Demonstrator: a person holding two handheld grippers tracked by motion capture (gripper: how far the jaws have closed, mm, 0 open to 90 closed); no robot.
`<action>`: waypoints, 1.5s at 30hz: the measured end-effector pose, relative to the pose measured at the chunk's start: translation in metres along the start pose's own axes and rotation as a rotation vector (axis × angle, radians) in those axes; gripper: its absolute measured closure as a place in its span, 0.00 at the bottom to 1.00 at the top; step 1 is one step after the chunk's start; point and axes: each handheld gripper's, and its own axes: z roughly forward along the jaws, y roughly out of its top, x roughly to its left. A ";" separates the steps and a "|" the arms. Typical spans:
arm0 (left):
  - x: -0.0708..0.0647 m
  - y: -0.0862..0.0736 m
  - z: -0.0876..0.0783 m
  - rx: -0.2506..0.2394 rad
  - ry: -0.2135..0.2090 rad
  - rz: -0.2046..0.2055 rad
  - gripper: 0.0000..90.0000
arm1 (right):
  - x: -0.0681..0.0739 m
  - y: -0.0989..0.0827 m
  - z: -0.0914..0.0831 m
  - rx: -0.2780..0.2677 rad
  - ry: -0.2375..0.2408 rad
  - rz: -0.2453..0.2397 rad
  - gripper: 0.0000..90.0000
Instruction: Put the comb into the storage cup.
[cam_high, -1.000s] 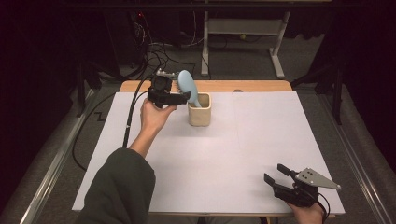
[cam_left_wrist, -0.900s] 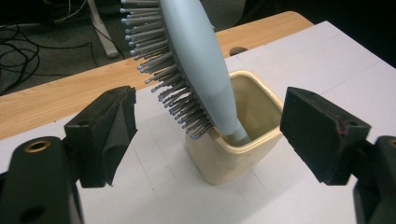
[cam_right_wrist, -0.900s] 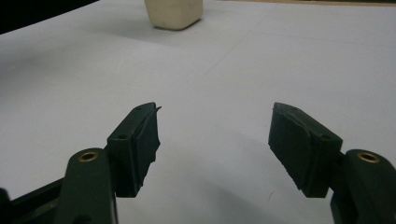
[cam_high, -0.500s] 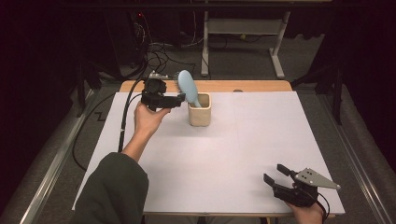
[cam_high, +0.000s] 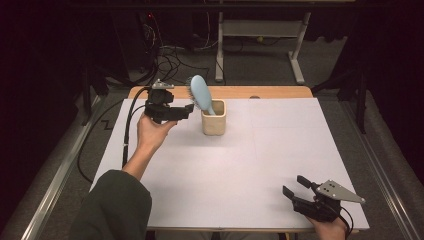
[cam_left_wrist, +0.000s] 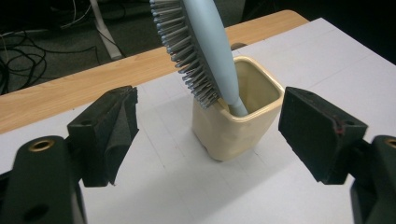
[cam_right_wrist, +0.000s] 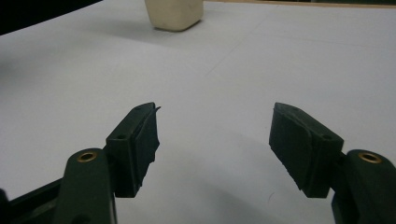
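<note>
White-covered table, hairbrush in cup near far edge, left gripper fingers released beside it

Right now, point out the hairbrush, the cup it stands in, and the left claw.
hairbrush (cam_left_wrist: 205, 51): left gripper view, on the blue back of its head.
cup (cam_left_wrist: 229, 133): left gripper view, on its cream front wall.
left claw (cam_high: 186, 111): high view, between its open fingertips, beside the cup.

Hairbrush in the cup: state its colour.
Light blue hairbrush with grey bristles; clearest in the left gripper view.
</note>
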 end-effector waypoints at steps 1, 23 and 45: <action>0.000 -0.001 -0.001 -0.002 0.001 0.001 0.24 | 0.000 0.000 0.000 0.000 0.000 0.000 0.37; 0.003 -0.012 -0.015 -0.008 -0.030 0.000 0.27 | 0.000 0.000 0.000 -0.001 -0.004 0.001 0.37; 0.004 -0.032 -0.031 -0.030 -0.045 0.012 0.27 | -0.001 0.000 0.000 -0.004 -0.007 0.003 0.37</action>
